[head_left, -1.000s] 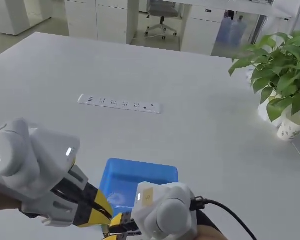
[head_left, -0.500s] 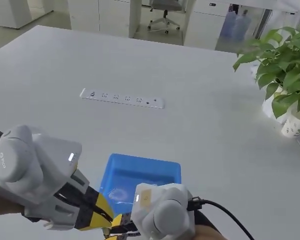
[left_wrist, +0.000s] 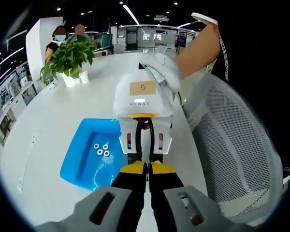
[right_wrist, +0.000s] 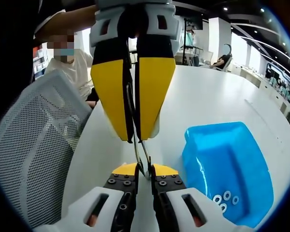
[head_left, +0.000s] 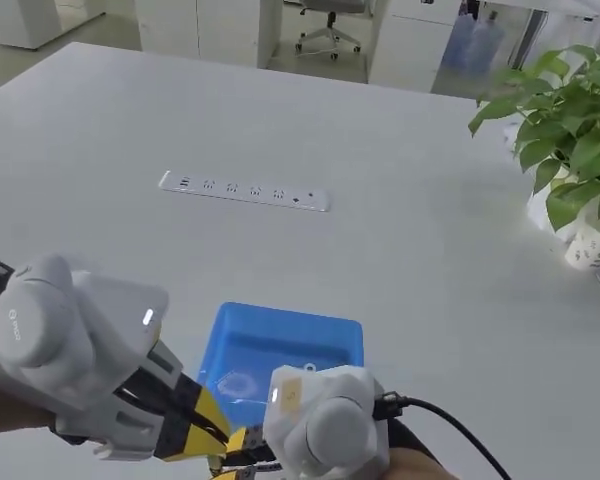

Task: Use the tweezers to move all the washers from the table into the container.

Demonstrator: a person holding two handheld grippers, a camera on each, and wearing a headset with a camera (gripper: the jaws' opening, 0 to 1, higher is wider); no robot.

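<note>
Near the front edge of the surface (head_left: 400,230), the left tongs (right_wrist: 135,136) are clamping the tweezers (right_wrist: 140,153), whose long axis is running straight into the nearly shut right tongs (right_wrist: 145,170) (grip unclear), while four washers (right_wrist: 225,199) are sitting in the blue container (right_wrist: 208,145) just beside both tips.

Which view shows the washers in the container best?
The left gripper view: four washers show separate and clear against the floor of the blue container. The right gripper view shows them smaller, near its edge. In the head view they are too faint to tell.
</note>
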